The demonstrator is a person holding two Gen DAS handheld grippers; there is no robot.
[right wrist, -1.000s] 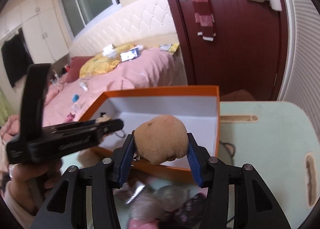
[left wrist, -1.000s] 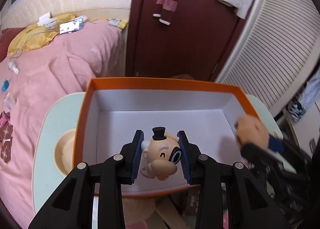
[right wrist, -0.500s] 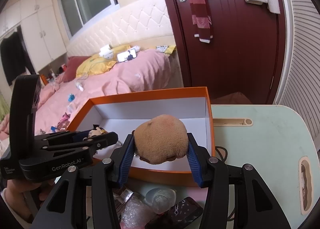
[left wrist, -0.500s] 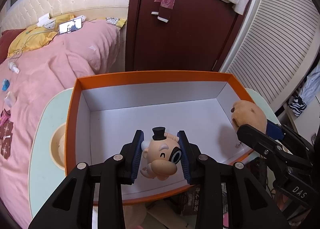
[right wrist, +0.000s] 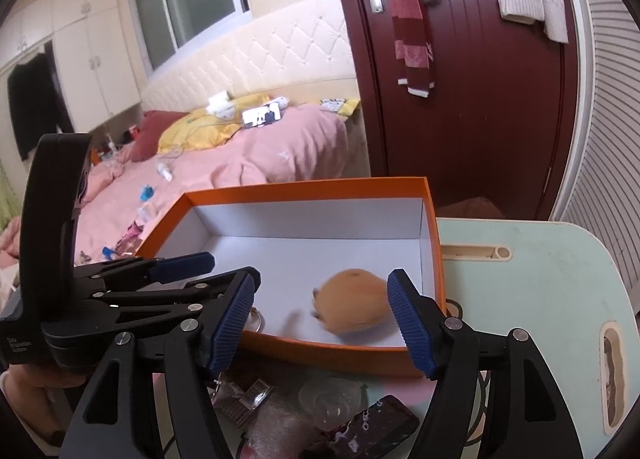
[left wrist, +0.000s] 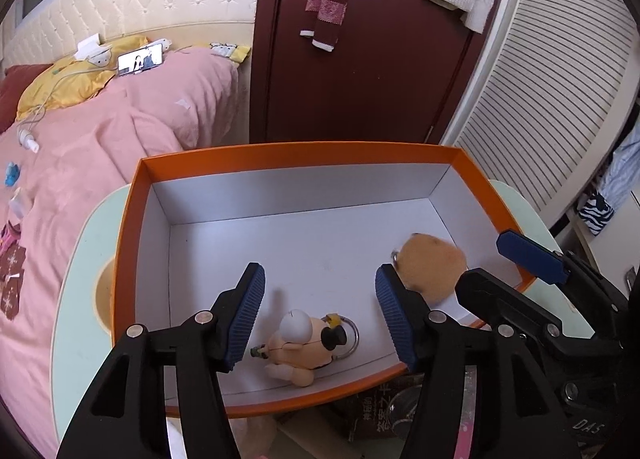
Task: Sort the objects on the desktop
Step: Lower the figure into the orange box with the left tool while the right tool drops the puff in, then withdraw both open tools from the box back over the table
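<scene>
An orange box with a white inside sits on the pale green table. A cartoon figure keychain with a black top hat lies on the box floor near the front wall. My left gripper is open above it. A tan plush ball lies blurred in the box's right part, also in the right wrist view. My right gripper is open around and above it, and shows at right in the left wrist view.
In front of the box lie a dark snack packet, a clear plastic lid and crinkled wrappers. The table has a slot and a cut-out handle. A pink bed stands left, a dark red door behind.
Both grippers opened. The figure keychain fell from the left gripper onto the box floor, and the plush ball fell from the right gripper into the box.
</scene>
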